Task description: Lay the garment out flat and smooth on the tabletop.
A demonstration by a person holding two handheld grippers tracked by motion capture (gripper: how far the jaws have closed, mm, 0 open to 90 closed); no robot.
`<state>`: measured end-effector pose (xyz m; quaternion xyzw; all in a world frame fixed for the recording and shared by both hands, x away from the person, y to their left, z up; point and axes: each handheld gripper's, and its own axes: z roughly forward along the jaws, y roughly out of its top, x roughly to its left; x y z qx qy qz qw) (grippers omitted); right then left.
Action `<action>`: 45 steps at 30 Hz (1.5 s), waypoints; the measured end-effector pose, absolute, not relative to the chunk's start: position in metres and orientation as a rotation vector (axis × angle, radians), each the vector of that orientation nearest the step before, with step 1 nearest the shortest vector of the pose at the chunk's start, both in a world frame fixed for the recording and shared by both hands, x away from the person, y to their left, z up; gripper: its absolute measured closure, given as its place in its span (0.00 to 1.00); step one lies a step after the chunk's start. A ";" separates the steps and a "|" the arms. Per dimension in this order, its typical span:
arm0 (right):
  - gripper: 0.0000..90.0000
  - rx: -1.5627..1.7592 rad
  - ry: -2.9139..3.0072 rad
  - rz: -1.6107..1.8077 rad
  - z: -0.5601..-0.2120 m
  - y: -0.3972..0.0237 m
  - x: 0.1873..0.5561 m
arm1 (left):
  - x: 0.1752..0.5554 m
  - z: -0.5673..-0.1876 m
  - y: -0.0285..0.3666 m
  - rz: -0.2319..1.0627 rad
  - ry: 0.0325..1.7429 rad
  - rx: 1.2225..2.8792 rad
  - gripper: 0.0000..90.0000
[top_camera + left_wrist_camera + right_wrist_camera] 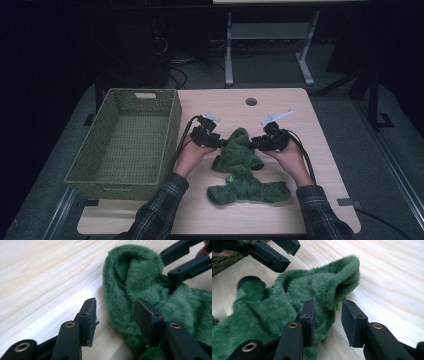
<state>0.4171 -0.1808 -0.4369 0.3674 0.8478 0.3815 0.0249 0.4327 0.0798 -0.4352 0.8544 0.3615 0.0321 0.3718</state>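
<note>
Pale wood-grain table [300, 130], high view: one woven green basket [131, 142] at 9 o'clock; one fuzzy green cloth [245, 170] crumpled at centre between left gripper [216, 142] and right gripper [256, 142]. Left gripper view: jaws apart, straddling the cloth's edge. Right gripper view: jaws apart, unclamped around a plush fold

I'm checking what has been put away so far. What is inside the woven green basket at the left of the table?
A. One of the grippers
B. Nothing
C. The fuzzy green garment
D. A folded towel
B: in the high view the woven basket shows only its bare bottom, while the fuzzy green garment lies on the table to its right, between the left gripper and the right gripper.
</note>
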 end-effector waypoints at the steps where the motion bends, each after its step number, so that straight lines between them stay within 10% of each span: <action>1: 0.71 1.136 2.628 1.176 -0.440 -0.180 0.419 | 0.435 -0.439 0.079 0.081 0.923 2.207 0.57; 8: 0.83 1.138 2.680 1.154 -0.451 -0.176 0.421 | 0.438 -0.455 0.072 0.048 0.899 2.259 0.59; 17: 0.95 1.096 2.674 1.122 -0.447 -0.173 0.417 | 0.435 -0.459 0.066 0.001 0.889 2.295 0.98; 30: 0.96 1.091 2.531 1.133 -0.414 -0.206 0.408 | 0.436 -0.424 0.079 0.165 0.873 2.164 1.00; 45: 0.96 1.297 2.526 0.965 -0.455 -0.228 0.420 | 0.441 -0.452 0.064 0.244 0.866 2.250 1.00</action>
